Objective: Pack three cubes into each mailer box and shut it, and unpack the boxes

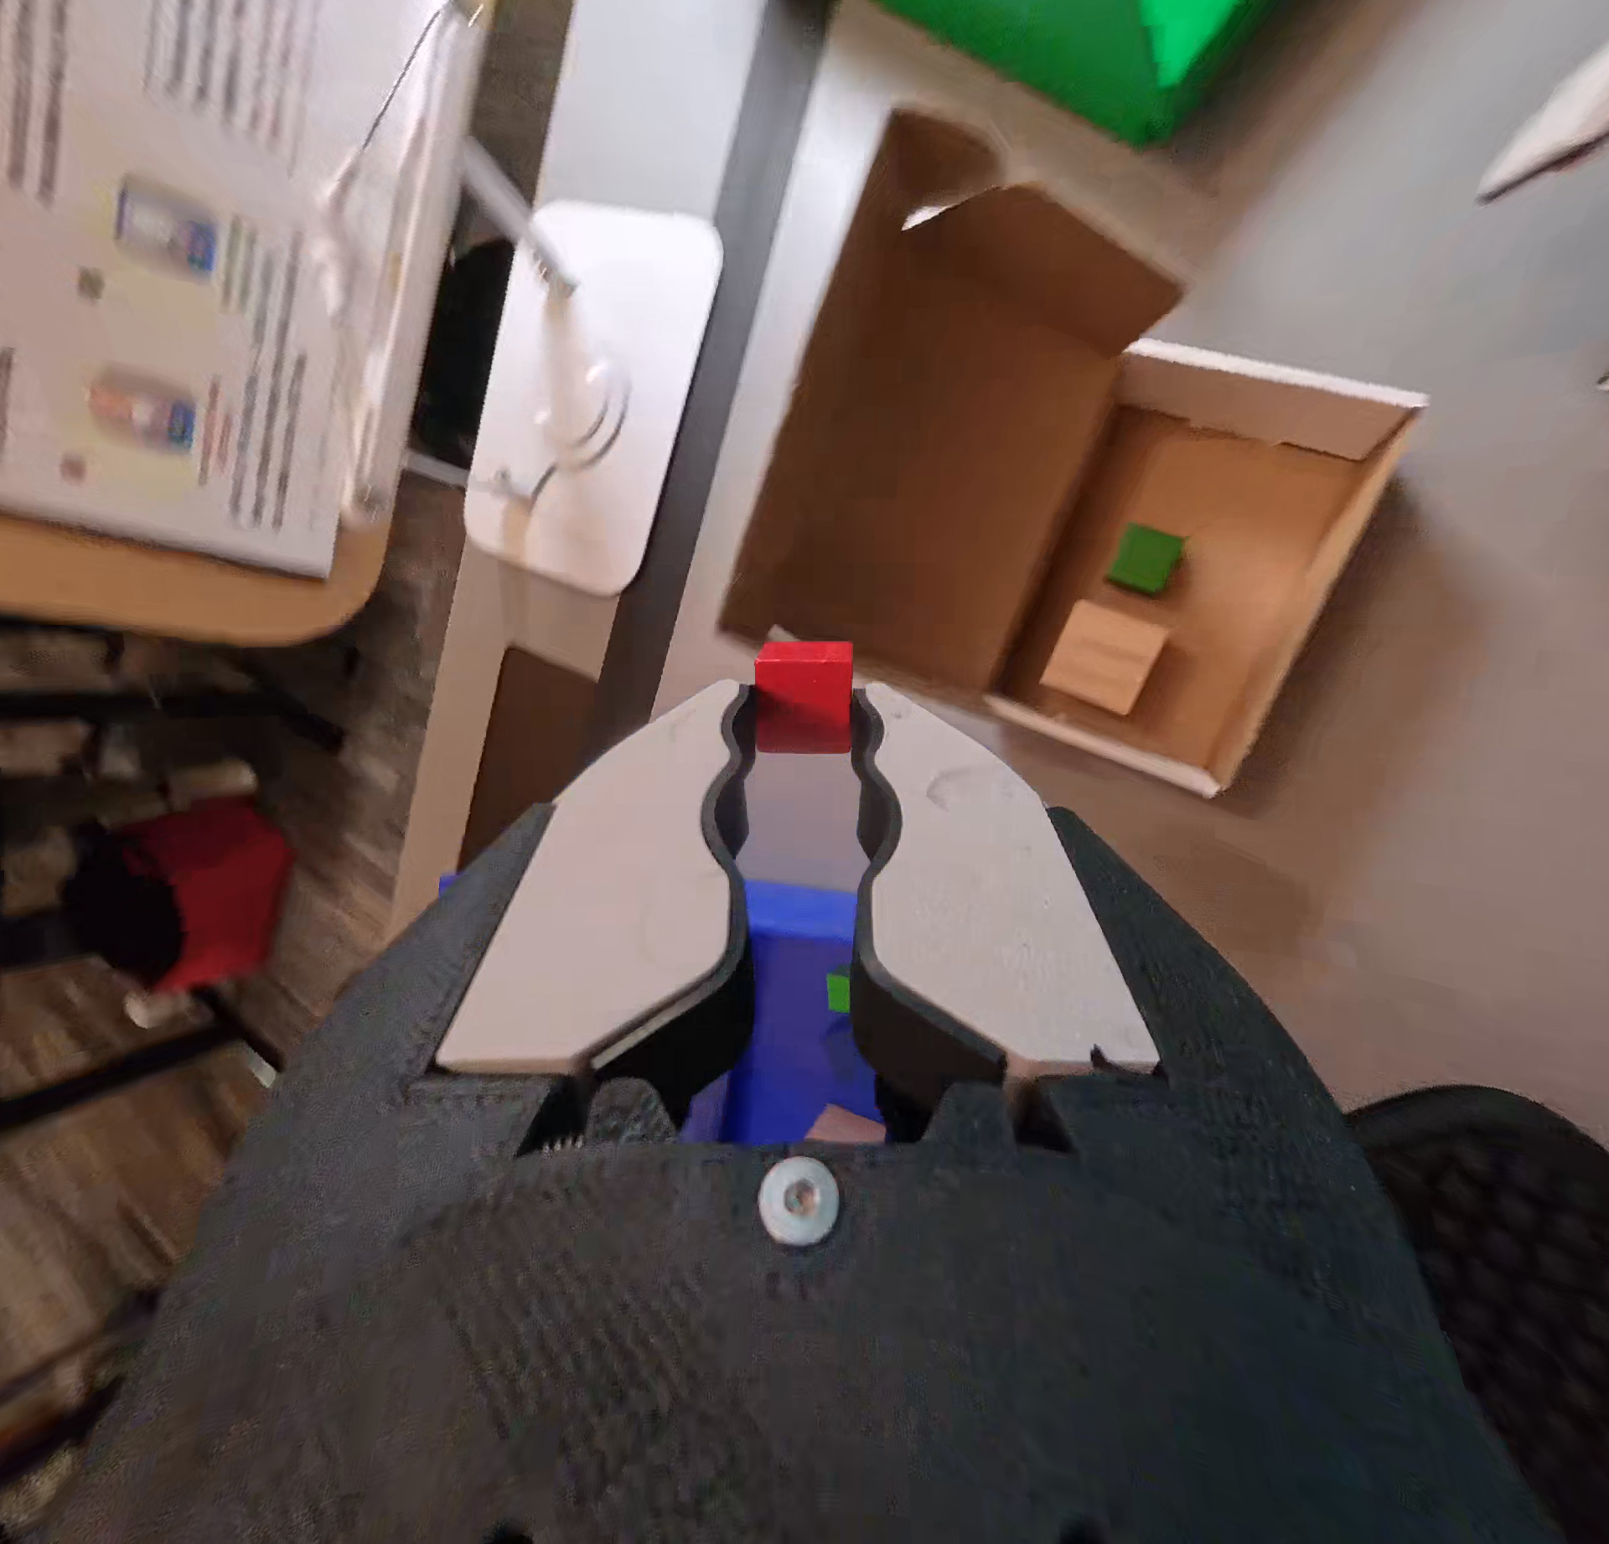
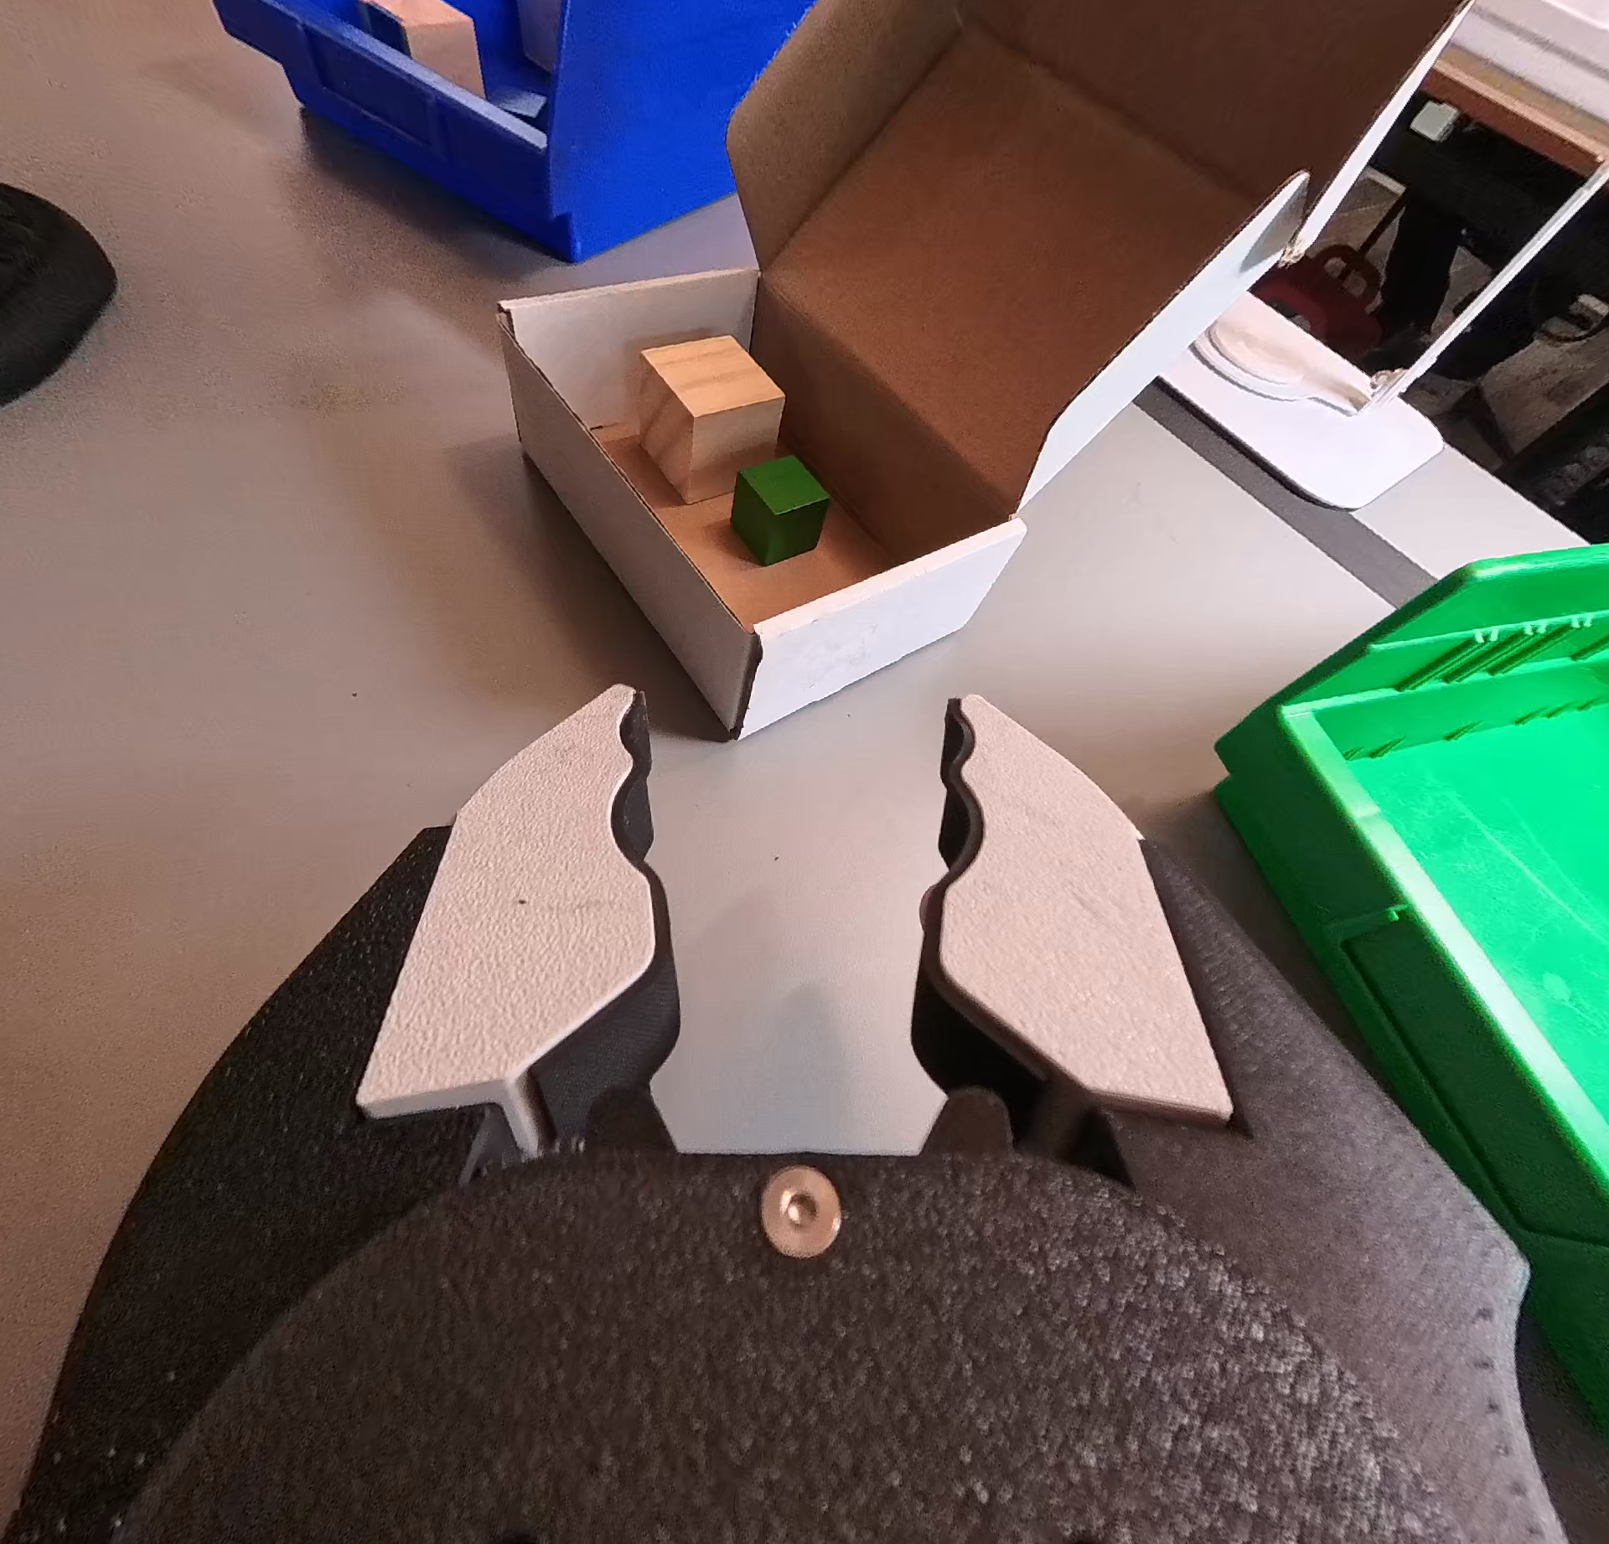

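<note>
My left gripper [image 1: 802, 701] is shut on a small red cube [image 1: 803, 695], held in the air above the blue bin [image 1: 788, 936] and short of the open mailer box [image 1: 1262, 405]. The box lid [image 1: 923, 458] stands open. Inside the box lie a green cube [image 1: 1145, 556] and a plain wooden cube [image 1: 1104, 654]. In the right wrist view the same box [image 2: 871, 632] sits on the grey table with the wooden cube [image 2: 710, 414] and green cube [image 2: 777, 507] inside. My right gripper [image 2: 797, 719] is open and empty, just in front of the box's near corner.
A blue bin [image 2: 609, 110] with wooden blocks stands beyond the box on the left. A green bin [image 2: 1437, 849] stands at the right, also in the left wrist view [image 1: 1045, 14]. A white stand base [image 2: 1306, 423] sits behind the box. A black object [image 2: 43, 301] lies at the left edge. Some 25 cm of space lies between my two pairs of fingers. The white stand base [image 2: 1306, 423] is about equally far from each gripper, around 40 cm.
</note>
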### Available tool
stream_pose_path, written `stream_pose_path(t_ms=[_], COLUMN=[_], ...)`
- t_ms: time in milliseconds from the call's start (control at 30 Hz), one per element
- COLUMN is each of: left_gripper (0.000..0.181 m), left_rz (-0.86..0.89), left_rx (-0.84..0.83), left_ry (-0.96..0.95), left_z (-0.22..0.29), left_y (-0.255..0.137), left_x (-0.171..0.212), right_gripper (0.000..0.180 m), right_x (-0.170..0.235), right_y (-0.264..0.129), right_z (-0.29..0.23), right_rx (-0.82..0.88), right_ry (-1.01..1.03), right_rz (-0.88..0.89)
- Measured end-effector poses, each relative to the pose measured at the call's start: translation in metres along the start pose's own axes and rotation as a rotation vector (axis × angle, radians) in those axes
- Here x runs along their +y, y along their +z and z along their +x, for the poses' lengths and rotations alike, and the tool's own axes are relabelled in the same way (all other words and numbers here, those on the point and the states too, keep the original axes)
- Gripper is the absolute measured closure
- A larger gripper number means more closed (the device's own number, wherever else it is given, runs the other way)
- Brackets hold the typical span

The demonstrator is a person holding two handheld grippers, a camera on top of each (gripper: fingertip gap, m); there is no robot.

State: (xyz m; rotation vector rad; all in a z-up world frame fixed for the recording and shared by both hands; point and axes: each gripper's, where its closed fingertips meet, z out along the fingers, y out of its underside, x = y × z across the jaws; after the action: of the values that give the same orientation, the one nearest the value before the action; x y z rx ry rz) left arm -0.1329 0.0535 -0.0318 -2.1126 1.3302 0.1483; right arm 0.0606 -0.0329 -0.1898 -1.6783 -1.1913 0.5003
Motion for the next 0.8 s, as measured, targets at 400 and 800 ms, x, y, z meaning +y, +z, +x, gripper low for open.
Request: stream_pose_path(t_ms=[400, 800], left_gripper=[0.159, 0.16], left_rz=[-0.02, -0.083], left_rx=[0.332, 0.443], left_ry=[0.332, 0.317], left_z=[0.142, 0.165], left_y=[0.116, 0.176], left_x=[-0.028, -0.005], right_gripper=[0.115, 0.115], right_x=[-0.002, 0.002], right_y=[-0.003, -0.001], right_z=[0.002, 0.002], right_rx=[0.006, 0.001], right_ry=[-0.008, -0.006], right_rz=[0.006, -0.007])
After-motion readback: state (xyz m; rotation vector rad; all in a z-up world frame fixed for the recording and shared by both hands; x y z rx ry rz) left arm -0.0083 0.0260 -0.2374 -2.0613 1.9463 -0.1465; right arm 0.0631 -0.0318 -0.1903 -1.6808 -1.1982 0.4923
